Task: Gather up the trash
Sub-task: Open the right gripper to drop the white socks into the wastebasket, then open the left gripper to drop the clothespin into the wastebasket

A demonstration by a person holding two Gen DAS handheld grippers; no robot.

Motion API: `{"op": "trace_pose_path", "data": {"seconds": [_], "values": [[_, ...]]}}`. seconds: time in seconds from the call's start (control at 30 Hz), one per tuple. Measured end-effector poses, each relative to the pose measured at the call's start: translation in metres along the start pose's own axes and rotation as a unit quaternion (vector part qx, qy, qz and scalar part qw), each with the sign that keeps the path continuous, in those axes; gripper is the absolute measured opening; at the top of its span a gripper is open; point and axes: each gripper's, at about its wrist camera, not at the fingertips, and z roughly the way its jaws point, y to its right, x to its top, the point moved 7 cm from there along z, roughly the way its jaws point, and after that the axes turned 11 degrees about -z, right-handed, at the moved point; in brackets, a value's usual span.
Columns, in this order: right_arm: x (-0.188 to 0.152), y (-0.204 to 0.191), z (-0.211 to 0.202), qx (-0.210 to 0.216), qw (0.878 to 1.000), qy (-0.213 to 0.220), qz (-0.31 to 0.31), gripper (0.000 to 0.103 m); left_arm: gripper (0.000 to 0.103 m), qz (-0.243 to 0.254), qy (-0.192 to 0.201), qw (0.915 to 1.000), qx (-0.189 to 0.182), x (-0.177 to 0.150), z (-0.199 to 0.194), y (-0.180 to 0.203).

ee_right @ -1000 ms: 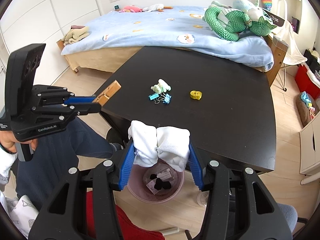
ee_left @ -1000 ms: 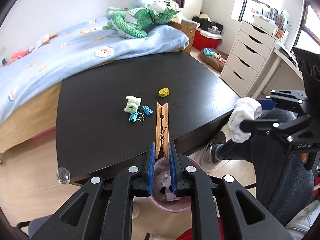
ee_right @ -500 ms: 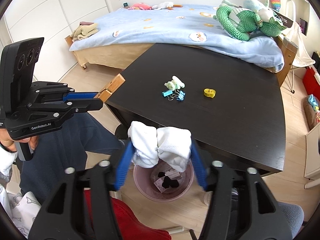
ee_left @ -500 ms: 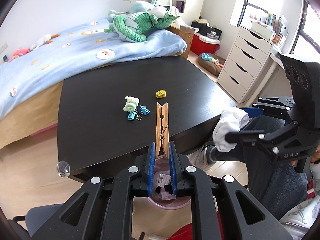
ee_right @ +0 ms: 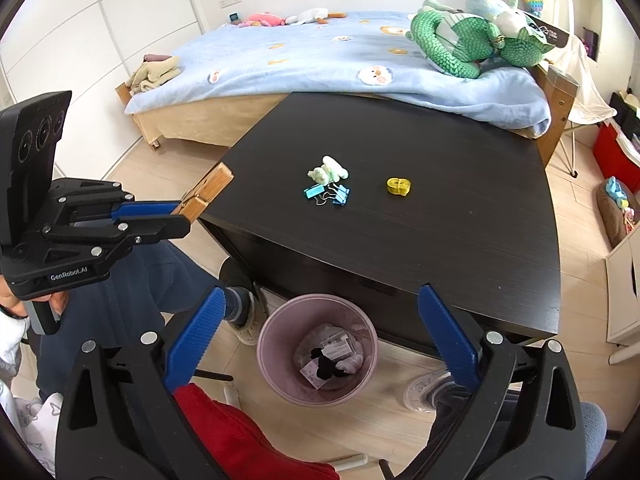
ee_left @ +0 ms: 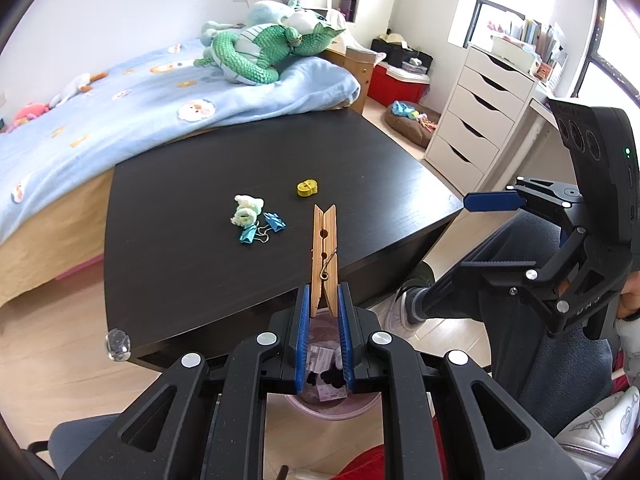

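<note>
Right hand-held gripper [ee_right: 316, 340] over round pink plastic bin [ee_right: 318, 350], jaws opening, nothing between.

Left hand-held gripper [ee_left: 323, 320] clamped on wooden clothespin [ee_left: 324, 256], poised above bin for drop.

On black counter [ee_right: 440, 220] at 12 o'clock: blue binder clips [ee_right: 328, 194], yellow scrap [ee_right: 398, 186].

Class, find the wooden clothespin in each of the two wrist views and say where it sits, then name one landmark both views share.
Left wrist view: the wooden clothespin stands centre, low in the picture, clamped between the left gripper fingers.
Right wrist view: the clothespin is at mid-left, sticking out of the left gripper beside the table corner.
Shared landmark: the yellow piece on the black table.
</note>
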Motion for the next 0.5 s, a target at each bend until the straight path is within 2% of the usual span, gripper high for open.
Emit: {"op": "trace_pose_path", "data": {"seconds": [0.5], "values": [[-0.009,0.017,-0.008,-0.023,0.999,-0.003,0.023,0.097,0.014,0.019,-0.012,0.9997,-0.008,-0.004,0.008,0.015]]}}
